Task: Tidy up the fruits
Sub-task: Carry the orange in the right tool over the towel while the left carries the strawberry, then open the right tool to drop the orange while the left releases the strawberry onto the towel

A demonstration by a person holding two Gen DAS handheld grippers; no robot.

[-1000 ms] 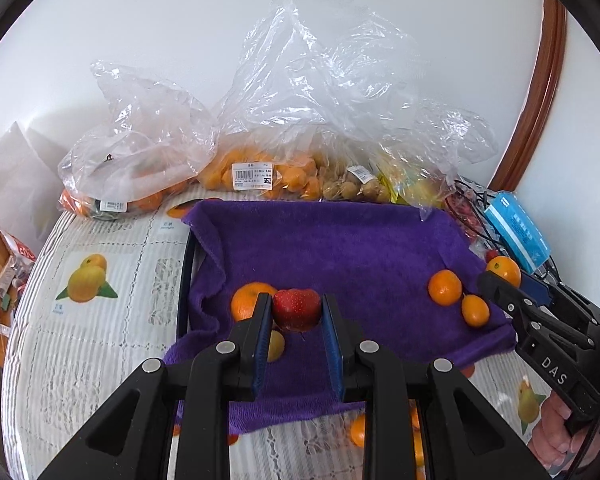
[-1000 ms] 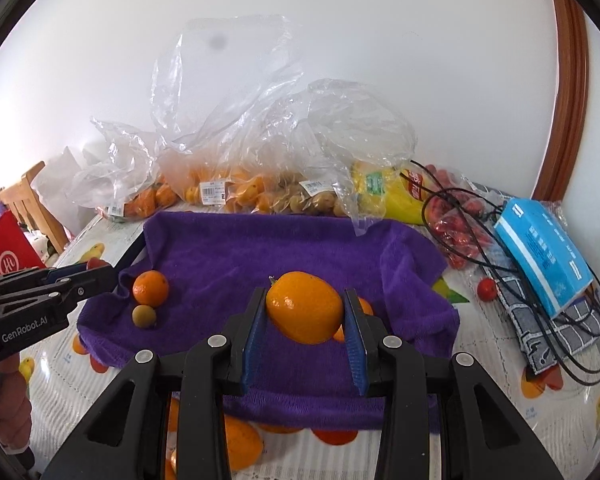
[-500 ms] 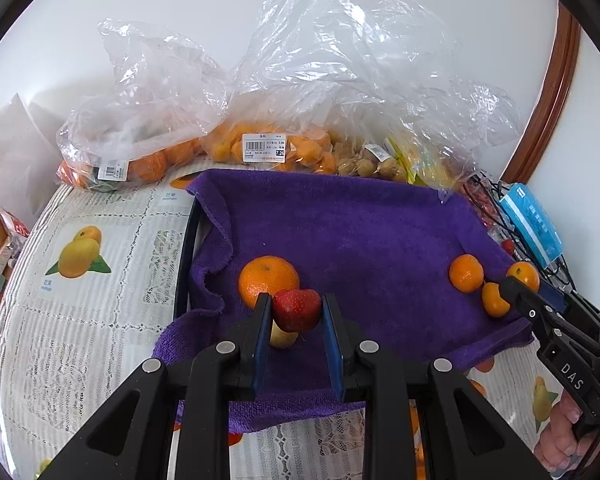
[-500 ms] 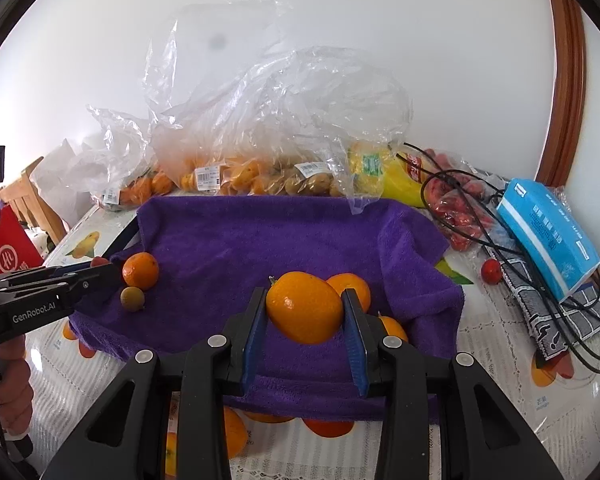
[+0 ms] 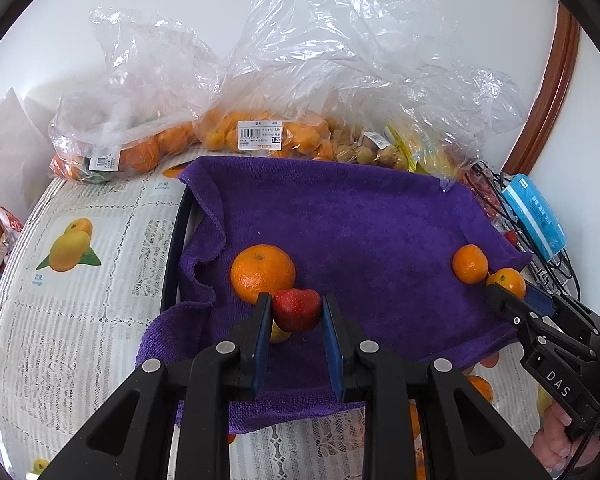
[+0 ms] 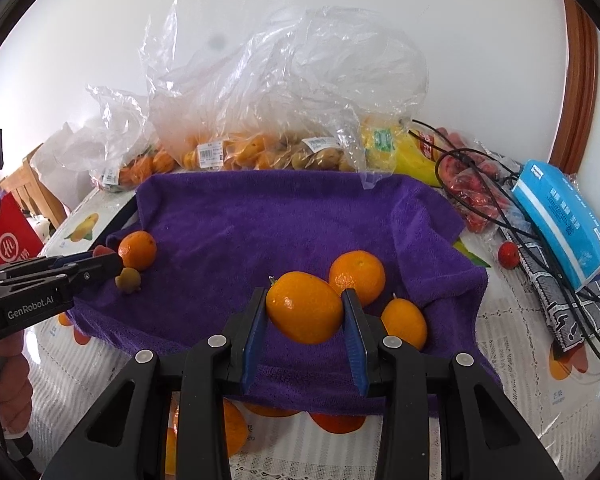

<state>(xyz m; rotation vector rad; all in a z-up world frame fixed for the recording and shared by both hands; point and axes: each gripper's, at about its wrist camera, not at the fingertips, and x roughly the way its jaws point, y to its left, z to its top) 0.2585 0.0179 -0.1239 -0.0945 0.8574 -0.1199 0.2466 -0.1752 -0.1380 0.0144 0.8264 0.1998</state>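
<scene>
Left tongs (image 5: 296, 312), marked "GenRobot.AI", clamp a strawberry (image 5: 297, 309); right tongs (image 6: 305, 310), marked "DAS", clamp an orange fruit (image 6: 305, 307) above a purple towel (image 6: 260, 220).

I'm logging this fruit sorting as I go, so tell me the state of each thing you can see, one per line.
left gripper: shut on the strawberry
right gripper: shut on the oval orange fruit
purple towel: spread out, left edge rumpled
round orange: loose on the towel
small yellowish fruit: loose on the towel
plastic bags: open, fruit inside
blue packet: closed, lying on cables
</scene>
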